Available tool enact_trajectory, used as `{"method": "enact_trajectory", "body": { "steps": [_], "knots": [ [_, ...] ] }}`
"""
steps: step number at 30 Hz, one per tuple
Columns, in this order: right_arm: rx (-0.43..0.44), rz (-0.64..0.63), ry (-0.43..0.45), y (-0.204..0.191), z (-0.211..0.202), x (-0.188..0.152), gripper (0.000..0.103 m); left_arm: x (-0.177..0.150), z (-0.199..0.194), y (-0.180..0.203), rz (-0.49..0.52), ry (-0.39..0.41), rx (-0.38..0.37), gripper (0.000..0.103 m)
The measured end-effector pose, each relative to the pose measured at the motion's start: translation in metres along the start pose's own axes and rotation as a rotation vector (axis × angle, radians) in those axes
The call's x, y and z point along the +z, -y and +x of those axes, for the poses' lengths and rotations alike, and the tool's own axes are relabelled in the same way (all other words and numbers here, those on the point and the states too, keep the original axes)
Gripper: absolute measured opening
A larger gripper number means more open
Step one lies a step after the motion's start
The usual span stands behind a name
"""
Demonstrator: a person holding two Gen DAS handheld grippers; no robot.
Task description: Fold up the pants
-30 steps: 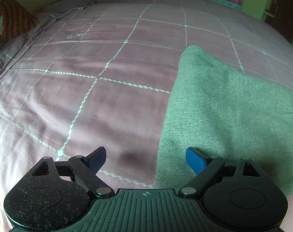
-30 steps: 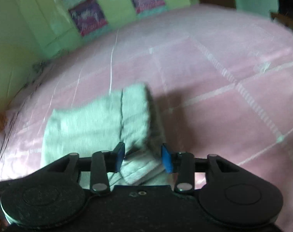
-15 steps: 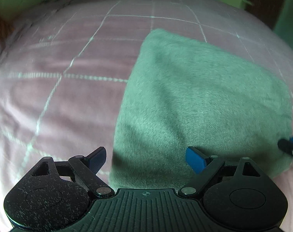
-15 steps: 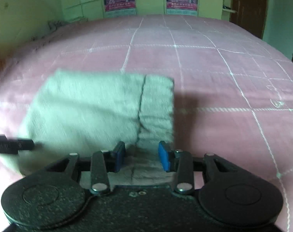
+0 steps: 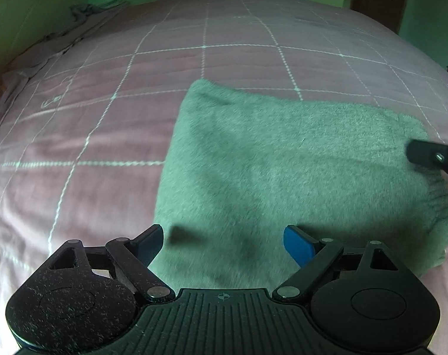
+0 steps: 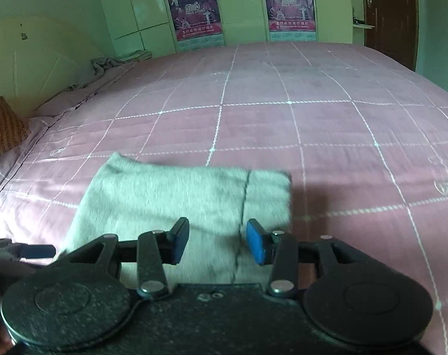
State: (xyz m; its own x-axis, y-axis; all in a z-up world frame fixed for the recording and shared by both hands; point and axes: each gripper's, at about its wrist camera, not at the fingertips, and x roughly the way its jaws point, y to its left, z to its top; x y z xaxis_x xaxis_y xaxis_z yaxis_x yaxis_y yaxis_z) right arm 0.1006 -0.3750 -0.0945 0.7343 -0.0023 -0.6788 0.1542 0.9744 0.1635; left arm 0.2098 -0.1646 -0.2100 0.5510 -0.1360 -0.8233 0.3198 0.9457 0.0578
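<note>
Pants point(image 5: 283, 171) already down to a compact fuzzy green rectangle, flat on pink checked bedspread point(image 5: 135, 59), near edge closest to cameras. Elastic waistband point(image 6: 268, 195) on right side of stack. Left gripper point(image 5: 224, 239) spread wide, empty, hovering over near-left corner. Right gripper point(image 6: 218, 241) parted, nothing held, above waistband seam. Looks nearly done; possibly one more fold or smoothing left.

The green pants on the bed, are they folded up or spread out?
Folded. The pants lie as one compact rectangle on the bed, waistband along one side, no legs trailing out.
</note>
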Motion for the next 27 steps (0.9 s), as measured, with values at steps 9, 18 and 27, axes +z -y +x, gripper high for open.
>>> {"method": "enact_trajectory", "body": {
  "steps": [9, 18, 27],
  "knots": [
    [-0.089, -0.004, 0.017, -0.001, 0.053, 0.028, 0.043, 0.05, 0.054, 0.001, -0.035, -0.015, 0.04, 0.09],
    [-0.13, -0.055, 0.007, -0.005, 0.071, 0.032, 0.049, 0.089, 0.091, -0.001, -0.101, -0.039, 0.058, 0.098],
    [-0.183, -0.087, -0.099, -0.002, 0.112, 0.036, 0.05, 0.095, 0.104, -0.008, -0.194, -0.073, 0.065, 0.1]
  ]
}}
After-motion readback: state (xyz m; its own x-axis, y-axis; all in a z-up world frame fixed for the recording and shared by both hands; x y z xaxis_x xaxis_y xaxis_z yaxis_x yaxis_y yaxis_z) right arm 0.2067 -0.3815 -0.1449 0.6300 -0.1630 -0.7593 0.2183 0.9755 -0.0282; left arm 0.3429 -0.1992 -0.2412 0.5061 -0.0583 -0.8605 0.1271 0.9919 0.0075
